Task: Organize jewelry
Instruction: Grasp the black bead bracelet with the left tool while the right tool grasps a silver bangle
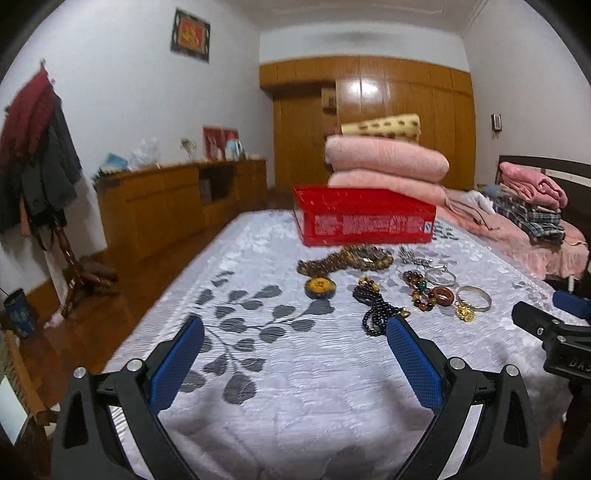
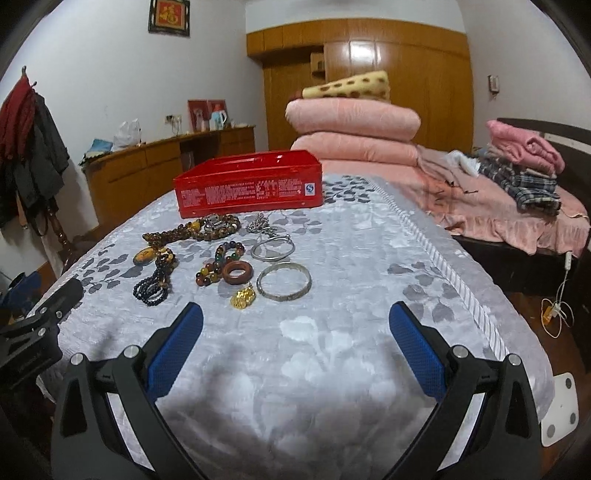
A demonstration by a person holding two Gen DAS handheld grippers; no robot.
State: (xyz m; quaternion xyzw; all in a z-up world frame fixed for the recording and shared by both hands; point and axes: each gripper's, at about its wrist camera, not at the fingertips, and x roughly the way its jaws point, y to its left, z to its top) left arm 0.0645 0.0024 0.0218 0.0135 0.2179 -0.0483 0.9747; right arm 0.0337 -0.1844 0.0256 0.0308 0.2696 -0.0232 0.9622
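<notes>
Grey leaf-patterned bedspread (image 2: 354, 258) covers the bed on which the jewelry lies, all of it beyond both grippers and touched by neither. The left gripper (image 1: 295, 363) holds its blue-padded jaws wide apart with nothing between them; the black bead necklace (image 1: 373, 314) lies just past its right fingertip. The right gripper (image 2: 295, 349) is likewise spread wide and empty, with the engraved silver bangle (image 2: 283, 287) and a small gold pendant (image 2: 243, 296) just beyond its left fingertip.

Farther off lie a reddish-brown ring-shaped piece (image 2: 238, 273), a bracelet of mixed coloured beads (image 2: 221, 262), a thin silver bangle (image 2: 272, 248), a tangle of silver chain (image 2: 260, 223), a long strand of brown beads (image 2: 192, 229) and an oval amber-yellow pendant (image 2: 144, 255). At the far side of the group stands an open red box (image 2: 247, 188), rectangular and glossy; its near wall carries rows of small white print too fine to read and a blue-and-white round mark at the right end.

Behind it are stacked folded pink quilts (image 2: 351, 129). A framed red-and-gold plaque with a Chinese character (image 2: 169, 16) hangs on the far wall.
</notes>
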